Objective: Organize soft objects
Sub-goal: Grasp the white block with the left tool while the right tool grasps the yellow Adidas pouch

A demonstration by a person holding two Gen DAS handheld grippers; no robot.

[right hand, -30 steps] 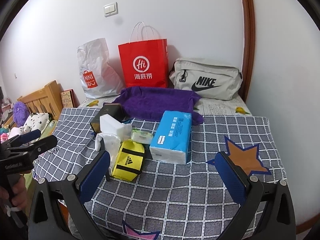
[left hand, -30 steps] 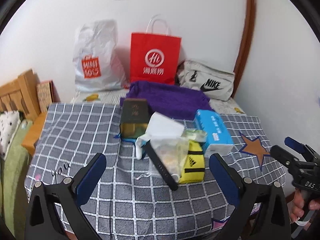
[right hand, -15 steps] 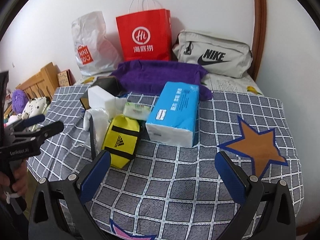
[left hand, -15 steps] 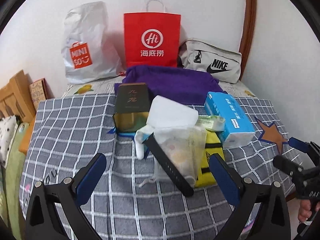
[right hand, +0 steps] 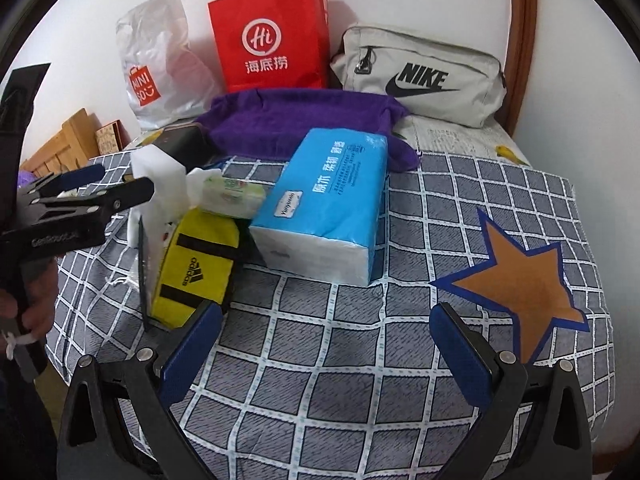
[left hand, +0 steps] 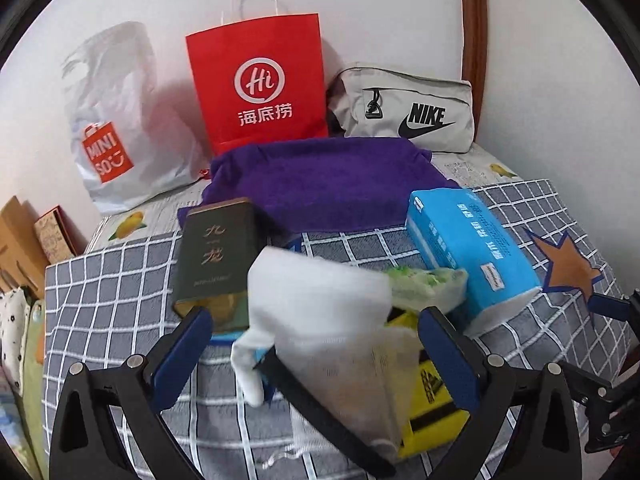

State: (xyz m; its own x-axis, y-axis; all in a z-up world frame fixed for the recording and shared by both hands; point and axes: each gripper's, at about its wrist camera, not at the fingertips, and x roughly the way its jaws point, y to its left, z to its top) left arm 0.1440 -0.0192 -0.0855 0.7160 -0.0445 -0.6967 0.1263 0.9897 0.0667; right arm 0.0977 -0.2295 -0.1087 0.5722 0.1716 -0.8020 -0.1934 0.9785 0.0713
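Beside left hand-held gripper [right hand: 116,188], person's hand [right hand: 36,300], right view only

Three bags stand along the far wall: one white plastic bag [right hand: 160,56] at the left, one red paper bag [right hand: 272,36] in the middle and one grey pouch [right hand: 420,76] at the right, with one purple towel [right hand: 304,124] lying just near of them. On the checked cover [right hand: 360,380] sit one blue tissue pack [right hand: 328,208], one green wipes packet [right hand: 232,198], one yellow pouch [right hand: 196,268], one white foam block [right hand: 156,168], one dark green box [left hand: 216,256] and one clear drawstring bag [left hand: 352,372]. One orange star [right hand: 520,280] is printed on the cover's right side.
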